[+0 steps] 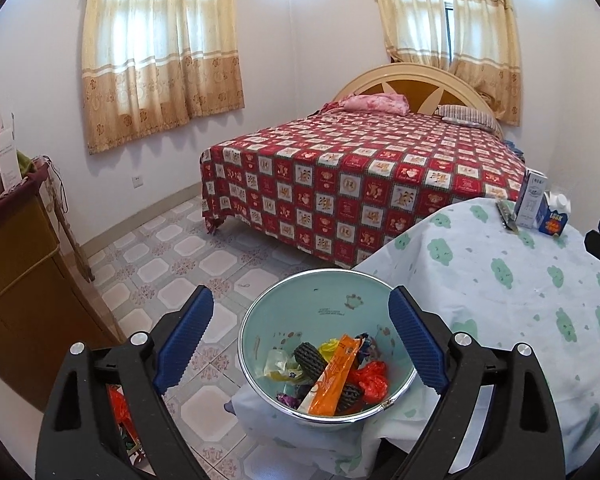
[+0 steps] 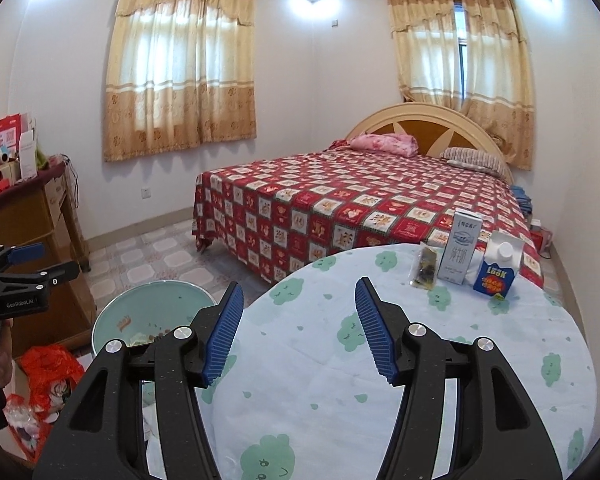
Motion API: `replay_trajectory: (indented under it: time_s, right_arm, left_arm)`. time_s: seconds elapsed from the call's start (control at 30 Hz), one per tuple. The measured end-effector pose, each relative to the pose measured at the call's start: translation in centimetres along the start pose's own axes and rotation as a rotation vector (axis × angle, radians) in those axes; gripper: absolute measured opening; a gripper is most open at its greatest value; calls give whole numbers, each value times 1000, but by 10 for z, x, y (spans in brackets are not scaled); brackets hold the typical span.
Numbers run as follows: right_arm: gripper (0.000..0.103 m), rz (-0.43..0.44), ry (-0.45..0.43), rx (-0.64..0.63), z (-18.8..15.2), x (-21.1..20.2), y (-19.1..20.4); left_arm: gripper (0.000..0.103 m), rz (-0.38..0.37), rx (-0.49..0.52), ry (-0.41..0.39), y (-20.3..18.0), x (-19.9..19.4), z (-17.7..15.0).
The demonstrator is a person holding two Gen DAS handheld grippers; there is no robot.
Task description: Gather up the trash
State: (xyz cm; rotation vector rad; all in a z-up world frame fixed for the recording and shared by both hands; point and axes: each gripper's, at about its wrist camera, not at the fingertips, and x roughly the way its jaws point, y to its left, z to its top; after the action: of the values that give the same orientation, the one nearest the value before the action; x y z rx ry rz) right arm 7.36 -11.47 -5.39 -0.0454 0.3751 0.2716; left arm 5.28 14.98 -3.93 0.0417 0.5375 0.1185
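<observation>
Left wrist view: the round pale green metal bowl (image 1: 324, 312) already holds many wrappers. Three things wait across the round cloud-print table (image 2: 440, 360): a tall white carton (image 2: 462, 246), a blue carton (image 2: 498, 270), a small clear packet (image 2: 424, 266). Both the left gripper (image 1: 300, 338) and the right gripper (image 2: 298, 332) are spread wide, holding nothing.

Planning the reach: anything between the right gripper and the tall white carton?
Nothing: only bare cloud-print tablecloth between right gripper and tall white carton, in the right wrist view.

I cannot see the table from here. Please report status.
Left gripper open above trash bin, right gripper open, both empty. Three items remain: clear wrapper, white carton, blue carton. Nothing blocking.
</observation>
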Motion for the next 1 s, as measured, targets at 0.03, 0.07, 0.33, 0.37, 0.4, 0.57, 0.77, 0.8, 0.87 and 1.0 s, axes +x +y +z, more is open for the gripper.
replay_trajectory:
  time_s: [0.03,0.07,0.33,0.37,0.4,0.57,0.77,0.8,0.87,1.0]
  right_arm:
    - [58,0,-1,1,0,-1,0]
    - [58,-1,-2,3,0,-3,-1]
    - [58,-7,-5,13,0,-10,-4]
    - [58,-10,-6,13,0,-11,-5]
    - [58,-11,-7,13,-1,-12,-5]
    - [58,-14,-8,13,-1,-15,-6]
    - [58,-15,-13,15,-2,-17,-10]
    - [58,-15,-13,15,-2,-16,-10]
    - [58,-14,-12,15,-2,-16,-10]
    - [58,-14,-12,16,-2,-18,-11]
  left_arm:
    - [89,0,0,-3,0,-1,1]
    - [89,0,1,-5,0,-2,0]
    - [92,-1,2,-6,-1,-3,0]
    - [92,0,2,-7,-1,-3,0]
    - [92,0,2,-9,-1,-4,0]
    - [93,0,4,-11,-2,-5,1]
    - [93,0,4,-10,-3,-5,1]
    - [93,0,4,-10,-3,-5,0]
    - [93,1,4,-10,-3,-5,0]
    - [93,2,5,-11,-3,-5,0]
